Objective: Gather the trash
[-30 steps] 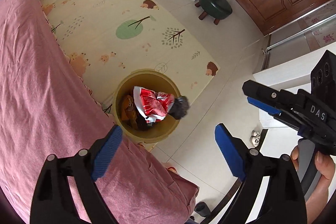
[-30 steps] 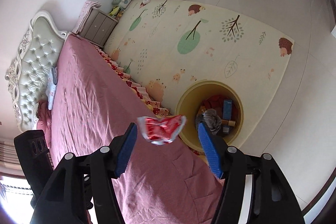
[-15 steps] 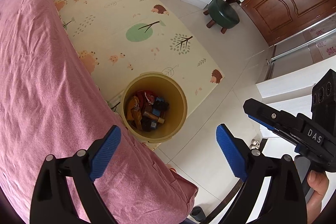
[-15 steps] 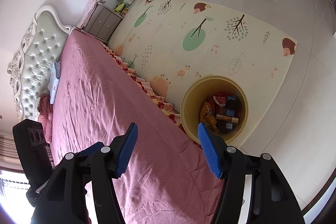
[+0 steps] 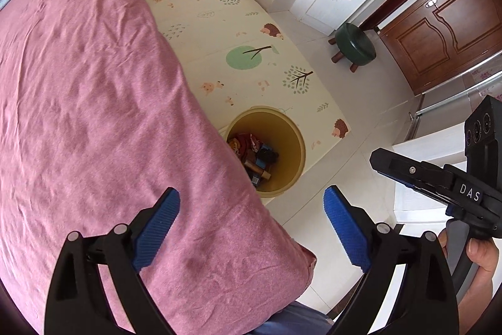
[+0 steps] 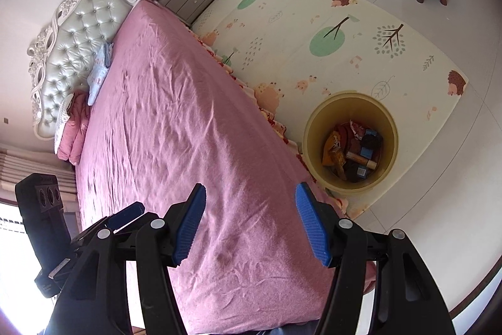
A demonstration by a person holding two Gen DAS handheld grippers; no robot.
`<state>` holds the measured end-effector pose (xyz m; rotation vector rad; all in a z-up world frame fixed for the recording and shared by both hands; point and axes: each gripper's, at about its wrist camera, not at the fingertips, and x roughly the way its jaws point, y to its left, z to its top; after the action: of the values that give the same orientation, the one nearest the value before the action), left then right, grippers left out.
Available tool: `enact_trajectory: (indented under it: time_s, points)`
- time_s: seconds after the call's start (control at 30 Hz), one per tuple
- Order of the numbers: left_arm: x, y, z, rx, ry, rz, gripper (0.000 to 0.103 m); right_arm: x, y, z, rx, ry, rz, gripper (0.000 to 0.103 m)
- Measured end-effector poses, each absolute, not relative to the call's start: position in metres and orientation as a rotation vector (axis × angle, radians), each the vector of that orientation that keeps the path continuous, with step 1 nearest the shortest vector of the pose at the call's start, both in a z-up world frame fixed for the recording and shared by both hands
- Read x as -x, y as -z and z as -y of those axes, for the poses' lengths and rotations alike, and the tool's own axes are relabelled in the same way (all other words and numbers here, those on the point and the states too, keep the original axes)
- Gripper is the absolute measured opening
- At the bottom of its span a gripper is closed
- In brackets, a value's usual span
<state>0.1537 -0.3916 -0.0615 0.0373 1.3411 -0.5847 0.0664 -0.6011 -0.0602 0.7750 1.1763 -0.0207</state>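
Left wrist view: left gripper with blue ribbed pads, jaws wide apart, nothing between them, poised over the corner of the bed draped in a wrinkled pink cotton cover. Round yellow plastic bin on the floor just beside the bed edge, standing on the cream play mat printed with trees and hedgehogs. Trash inside: a heap of crumpled red and orange wrappers plus dark small boxes, lying at the bottom, well under the rim. Black right gripper body at the right edge, held in a hand.

Right wrist view: right gripper likewise with jaws apart and empty, above the pink cover. Same bin, contents clearer: orange packet, red wrapper, blue-labelled boxes, a tan stick-like piece. No loose litter visible on cover or mat.

Likely step: between drops, hands free. Next move calls for scanning bed and floor for further litter, then steering an empty gripper toward it.
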Motion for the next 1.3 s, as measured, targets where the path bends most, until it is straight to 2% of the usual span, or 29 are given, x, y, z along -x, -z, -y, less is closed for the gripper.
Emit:
enact_trajectory:
  time_s: [0.5,0.77,0.97,1.03,1.1,1.3]
  points:
    - [-0.088,0.041,0.223,0.257,0.274,-1.294,0.093,-0.069,0.028,0.459,-0.663,-0.251,-1.226,0.060]
    - [-0.060,-0.008,0.170,0.340,0.159,-1.150,0.099,-0.067,-0.014,0.421,-0.613,-0.365,-1.197,0.060]
    - [-0.049,-0.059,0.145,0.366,0.063,-1.015,0.099,-0.064,-0.060,0.403,-0.529,-0.360,-1.111,0.072]
    - [-0.044,-0.075,0.139,0.354,0.022,-0.969,0.099,-0.061,-0.073,0.397,-0.528,-0.366,-1.077,0.083]
    - [-0.038,-0.086,0.131,0.359,-0.009,-0.932,0.099,-0.056,-0.082,0.389,-0.537,-0.383,-1.053,0.089]
    - [-0.027,-0.104,0.120,0.293,-0.070,-0.869,0.099,-0.052,-0.089,0.370,-0.529,-0.459,-1.027,0.093]
